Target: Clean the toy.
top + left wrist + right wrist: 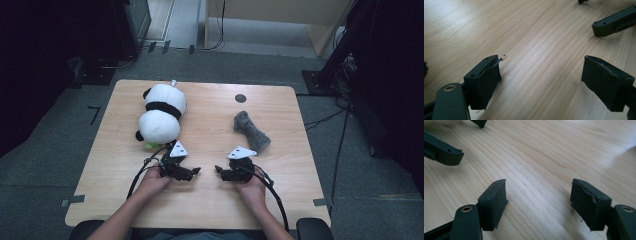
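Both grippers are held low over the near part of the wooden surface, the left gripper and the right gripper pointing at each other with a short gap between their tips. Each pair of jaws is released and spread wide, with bare wood between the pads and nothing grasped. Beyond the left jaws, just past the hand, a plush panda is lying on its side. Beyond the right jaws, a little farther off, a grey knitted cloth is lying crumpled. No object is being touched, so the step in hand is judged to be a reach from rest. It is done best if each gripper is lifted clear, the jaws are kept wide, and the soft body is approached squarely so that enough material is gathered.
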The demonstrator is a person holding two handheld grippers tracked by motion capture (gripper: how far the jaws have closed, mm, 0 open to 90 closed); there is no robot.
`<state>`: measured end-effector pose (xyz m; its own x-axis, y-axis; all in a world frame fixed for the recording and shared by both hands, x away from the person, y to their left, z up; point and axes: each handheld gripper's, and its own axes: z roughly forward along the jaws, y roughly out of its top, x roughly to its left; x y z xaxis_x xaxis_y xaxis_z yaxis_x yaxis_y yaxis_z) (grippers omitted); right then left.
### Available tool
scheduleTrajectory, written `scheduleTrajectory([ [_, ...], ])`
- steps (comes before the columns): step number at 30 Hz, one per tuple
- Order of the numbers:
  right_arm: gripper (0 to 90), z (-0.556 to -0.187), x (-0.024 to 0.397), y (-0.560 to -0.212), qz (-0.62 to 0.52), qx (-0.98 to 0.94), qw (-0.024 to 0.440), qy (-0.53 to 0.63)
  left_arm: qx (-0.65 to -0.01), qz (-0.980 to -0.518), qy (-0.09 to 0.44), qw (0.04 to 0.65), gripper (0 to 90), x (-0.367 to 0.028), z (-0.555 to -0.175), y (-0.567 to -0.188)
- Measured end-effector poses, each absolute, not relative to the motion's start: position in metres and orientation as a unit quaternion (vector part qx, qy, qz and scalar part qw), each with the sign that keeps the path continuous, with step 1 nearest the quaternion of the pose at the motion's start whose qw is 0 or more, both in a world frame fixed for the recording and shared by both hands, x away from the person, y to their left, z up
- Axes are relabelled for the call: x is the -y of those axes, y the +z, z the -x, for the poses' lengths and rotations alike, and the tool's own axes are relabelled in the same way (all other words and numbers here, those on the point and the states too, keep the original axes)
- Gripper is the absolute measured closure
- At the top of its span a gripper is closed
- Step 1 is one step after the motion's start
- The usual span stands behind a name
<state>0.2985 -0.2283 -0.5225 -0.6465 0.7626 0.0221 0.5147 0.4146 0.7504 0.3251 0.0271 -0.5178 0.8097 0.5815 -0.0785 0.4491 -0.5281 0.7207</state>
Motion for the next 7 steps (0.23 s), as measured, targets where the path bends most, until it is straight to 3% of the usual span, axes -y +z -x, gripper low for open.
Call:
scheduleTrajectory([
  [7,17.4,-0.3013,0.2257,-0.523,-0.379,-0.832,0.157,0.374,-0.289,-0.876,0.108,0.37,15.0,-0.0227,-0.3218,-0.5182],
])
